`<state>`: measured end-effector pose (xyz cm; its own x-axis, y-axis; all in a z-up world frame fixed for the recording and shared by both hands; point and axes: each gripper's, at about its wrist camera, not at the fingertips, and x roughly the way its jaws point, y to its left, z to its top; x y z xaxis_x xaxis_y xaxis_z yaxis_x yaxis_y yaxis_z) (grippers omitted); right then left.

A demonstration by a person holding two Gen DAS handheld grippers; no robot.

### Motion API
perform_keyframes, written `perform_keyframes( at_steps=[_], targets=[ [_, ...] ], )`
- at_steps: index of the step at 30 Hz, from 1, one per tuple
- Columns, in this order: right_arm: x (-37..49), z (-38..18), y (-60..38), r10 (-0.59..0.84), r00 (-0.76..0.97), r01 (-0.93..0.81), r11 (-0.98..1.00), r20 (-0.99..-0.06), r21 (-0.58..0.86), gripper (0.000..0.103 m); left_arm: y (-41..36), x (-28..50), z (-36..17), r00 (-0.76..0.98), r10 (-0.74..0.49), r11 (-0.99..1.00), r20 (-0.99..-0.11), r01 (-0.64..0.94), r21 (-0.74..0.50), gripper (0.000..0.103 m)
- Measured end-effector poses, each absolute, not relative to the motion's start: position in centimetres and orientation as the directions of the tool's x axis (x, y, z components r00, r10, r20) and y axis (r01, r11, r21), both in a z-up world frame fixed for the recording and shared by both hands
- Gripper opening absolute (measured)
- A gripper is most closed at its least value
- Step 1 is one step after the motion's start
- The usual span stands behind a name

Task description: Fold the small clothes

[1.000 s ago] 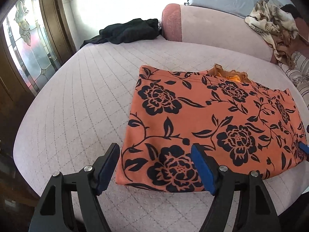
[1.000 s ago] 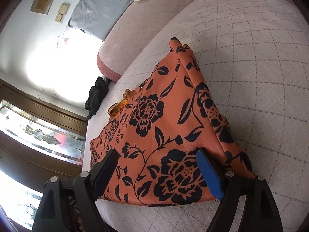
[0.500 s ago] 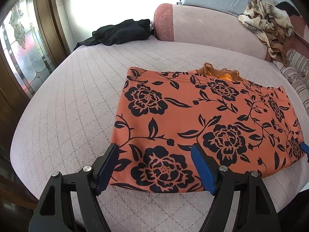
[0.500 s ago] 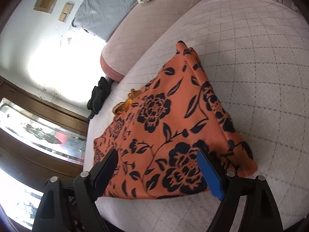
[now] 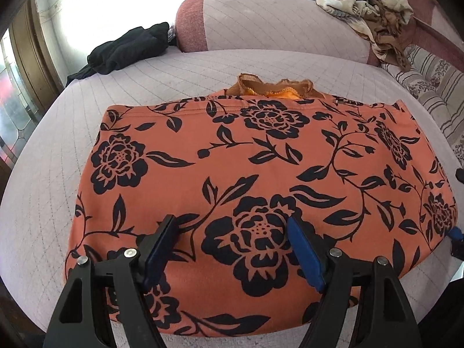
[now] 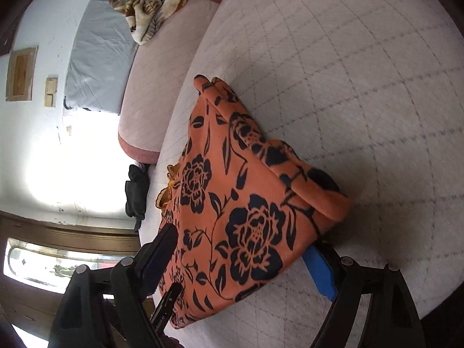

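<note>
The orange floral garment [image 5: 255,174] lies on the quilted bed [image 5: 52,150], already doubled into a broad rectangle: a stitched hem runs along its far edge, a folded edge with stacked layers shows at its right end in the right wrist view, and a bit of lacy orange trim [image 5: 275,88] pokes out past the far hem at about 12 o'clock. So at least one fold looks done, and, judging by how wide the piece is, one or more folds probably remain before it is compact. The left gripper [image 5: 232,240] sits over the near edge with its jaws spread wide and nothing between them, the cloth simply lying beneath. The right gripper [image 6: 246,261] straddles the right near corner, jaws likewise apart; the corner lies between them, one blue pad [image 6: 319,272] just under the edge, but no pinch has closed. A black garment [image 5: 127,49] at 11 o'clock and a patterned heap [image 5: 368,5] on the headboard at 1 o'clock look unfolded, so more pieces may wait.
</note>
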<state>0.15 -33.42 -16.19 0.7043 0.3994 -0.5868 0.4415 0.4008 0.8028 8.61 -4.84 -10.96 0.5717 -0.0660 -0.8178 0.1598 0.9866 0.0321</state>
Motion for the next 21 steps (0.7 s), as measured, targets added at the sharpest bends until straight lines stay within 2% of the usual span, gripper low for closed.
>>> perform_keyframes(
  at_steps=[2, 3, 4, 6, 9, 10, 12, 15, 16, 17, 18, 21],
  targets=[
    [1.0, -16.2, -33.8, 0.381, 0.722, 0.437, 0.396, -0.578, 0.807, 0.065, -4.7, 8.6, -10.3, 0.581, -0.075, 0.989, -0.810, 0.147, 0.014, 0.078],
    [1.2, -16.3, -33.9, 0.365, 0.723, 0.450, 0.396, -0.587, 0.800, 0.049, -4.5, 8.4, -9.5, 0.602, -0.087, 0.990, -0.794, 0.139, -0.004, 0.078],
    [1.3, -16.4, -33.9, 0.352, 0.720, 0.463, 0.397, -0.598, 0.792, 0.038, -4.3, 8.2, -8.6, 0.633, -0.097, 0.991, -0.768, 0.133, -0.015, 0.078],
    [1.6, -16.2, -33.5, 0.333, 0.710, 0.458, 0.452, -0.621, 0.766, 0.038, -4.7, 8.1, -7.9, 0.664, -0.094, 0.990, -0.742, 0.138, -0.002, 0.078],
    [1.8, -16.2, -32.9, 0.302, 0.694, 0.452, 0.524, -0.654, 0.722, 0.041, -6.4, 9.4, -10.9, 0.567, -0.071, 0.981, -0.820, 0.190, 0.046, 0.078],
    [1.8, -16.4, -32.9, 0.307, 0.694, 0.458, 0.510, -0.651, 0.728, 0.053, -6.6, 9.6, -11.8, 0.565, -0.057, 0.979, -0.823, 0.192, 0.064, 0.080],
    [1.9, -16.4, -32.9, 0.327, 0.717, 0.436, 0.478, -0.615, 0.762, 0.065, -6.8, 9.1, -11.2, 0.596, -0.049, 0.978, -0.801, 0.190, 0.082, 0.078],
    [3.1, -16.2, -32.5, 0.313, 0.701, 0.455, 0.496, -0.641, 0.740, 0.069, -6.5, 9.0, -10.3, 0.584, -0.109, 0.979, -0.805, 0.203, 0.014, 0.077],
    [3.7, -16.2, -32.5, 0.313, 0.690, 0.458, 0.510, -0.653, 0.728, 0.065, -6.2, 8.8, -10.0, 0.581, -0.116, 0.979, -0.805, 0.205, 0.006, 0.077],
    [4.0, -16.2, -32.5, 0.308, 0.680, 0.461, 0.526, -0.666, 0.714, 0.056, -5.7, 8.6, -9.7, 0.583, -0.122, 0.979, -0.803, 0.203, -0.001, 0.077],
    [4.4, -16.0, -32.4, 0.308, 0.666, 0.466, 0.540, -0.680, 0.701, 0.022, -4.7, 8.3, -9.0, 0.592, -0.132, 0.980, -0.795, 0.196, -0.016, 0.077],
    [5.1, -13.1, -30.9, 0.269, 0.663, 0.410, 0.651, -0.699, 0.639, 0.020, -0.7, 7.1, -7.1, 0.642, -0.139, 0.988, -0.754, 0.139, -0.064, 0.077]
  ],
)
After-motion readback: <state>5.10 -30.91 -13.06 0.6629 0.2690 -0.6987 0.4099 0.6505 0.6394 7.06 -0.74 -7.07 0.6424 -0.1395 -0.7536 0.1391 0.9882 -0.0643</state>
